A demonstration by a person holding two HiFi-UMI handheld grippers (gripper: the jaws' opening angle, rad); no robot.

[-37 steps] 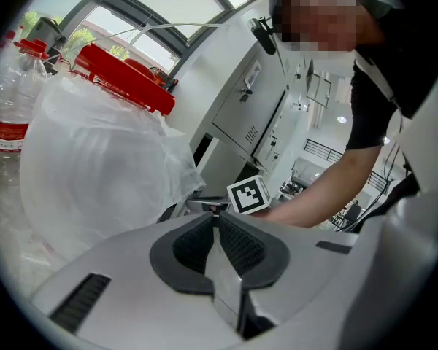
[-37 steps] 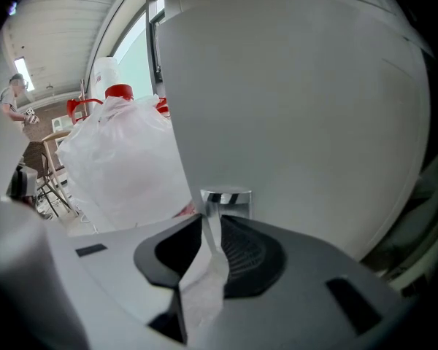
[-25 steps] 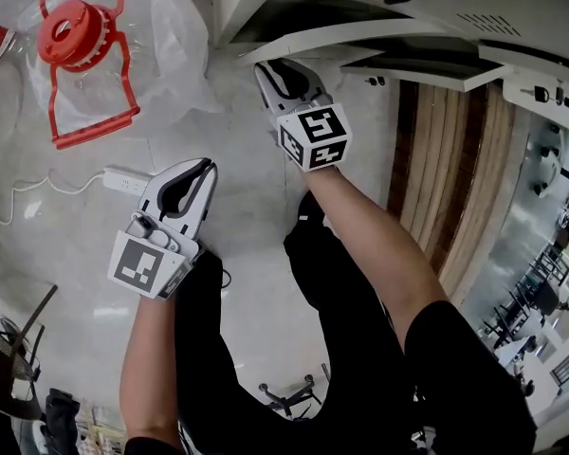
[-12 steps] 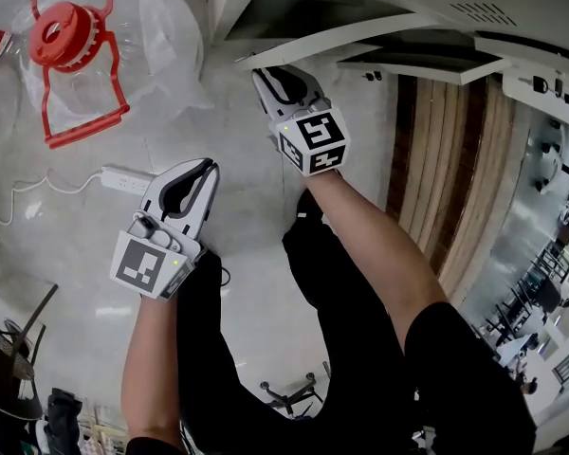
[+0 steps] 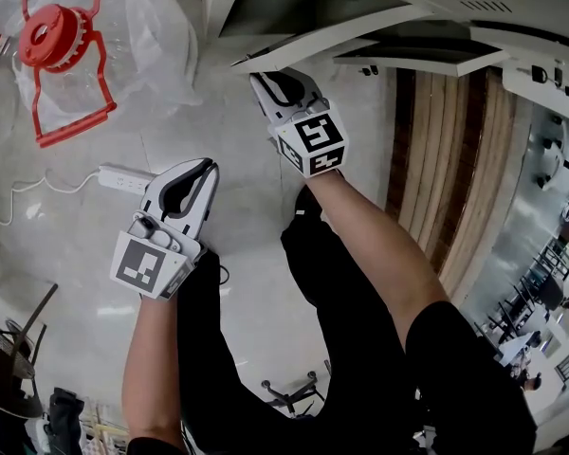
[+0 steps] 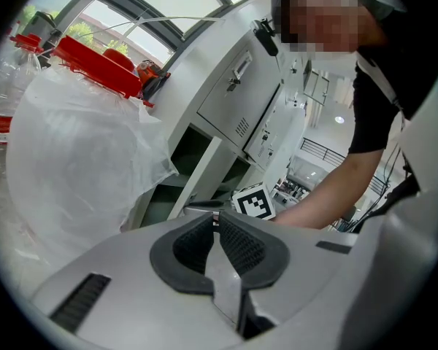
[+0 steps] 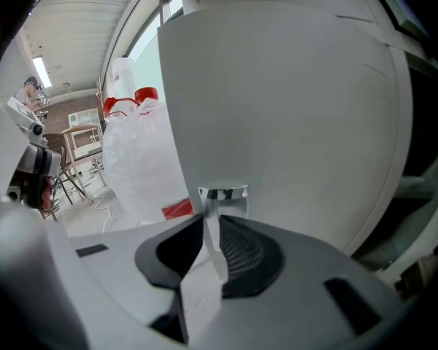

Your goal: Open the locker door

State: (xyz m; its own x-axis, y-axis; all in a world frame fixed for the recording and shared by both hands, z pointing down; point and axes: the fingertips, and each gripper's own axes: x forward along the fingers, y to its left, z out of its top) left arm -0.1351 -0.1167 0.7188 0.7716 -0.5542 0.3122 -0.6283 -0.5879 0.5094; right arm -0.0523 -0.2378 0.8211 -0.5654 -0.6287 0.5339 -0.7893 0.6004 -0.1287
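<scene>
The white locker door (image 7: pixel 277 108) fills the right gripper view and carries a small chrome handle (image 7: pixel 223 193). My right gripper (image 7: pixel 213 221) has that handle's tab between its pads, and its jaws are closing on it. In the head view the right gripper (image 5: pixel 268 79) sits at the edge of the door (image 5: pixel 313 45), which stands partly swung out from the dark locker opening (image 5: pixel 275 8). My left gripper (image 5: pixel 197 167) hangs lower left over the floor, away from the locker. Its jaws are shut with nothing between them (image 6: pixel 214 219).
A big water bottle with a red cap and handle (image 5: pixel 52 36), wrapped in clear plastic, lies at upper left. A white power strip (image 5: pixel 123 176) with its cable lies on the floor. Another locker door (image 5: pixel 427 63) juts out to the right, beside wooden slats (image 5: pixel 436 159).
The right gripper has drifted slightly left at the door's edge. The left gripper has stayed put.
</scene>
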